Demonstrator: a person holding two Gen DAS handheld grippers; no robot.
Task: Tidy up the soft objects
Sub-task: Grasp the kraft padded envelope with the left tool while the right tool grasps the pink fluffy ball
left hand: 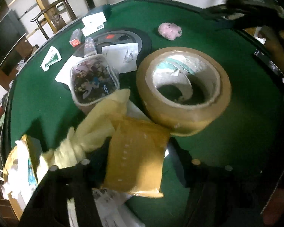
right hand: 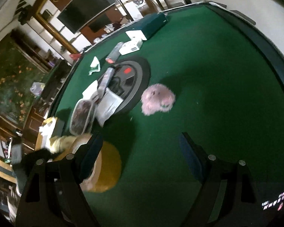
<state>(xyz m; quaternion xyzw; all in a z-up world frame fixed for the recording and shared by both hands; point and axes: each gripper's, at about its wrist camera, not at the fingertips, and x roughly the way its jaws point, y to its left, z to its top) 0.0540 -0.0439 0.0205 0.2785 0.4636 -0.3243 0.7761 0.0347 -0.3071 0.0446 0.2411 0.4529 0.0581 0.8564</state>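
Left wrist view steep and close over green table [left hand: 236,132], right wrist view higher, both sharing tape roll [left hand: 183,90], pink plush [right hand: 157,99]

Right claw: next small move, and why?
Probably ease the right claw forward toward the pink plush. Its jaws stand open with only green felt between them, and the plush lies ahead, untouched and clear of the clutter.

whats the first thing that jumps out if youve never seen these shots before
The big roll of brown packing tape dominates the left wrist view, lying flat on the green table just beyond the left gripper, with a tan padded packet between that gripper's fingers. Next comes the fluffy pink plush toy, alone on open green felt ahead of the open right gripper, beside a round dark disc-shaped device.
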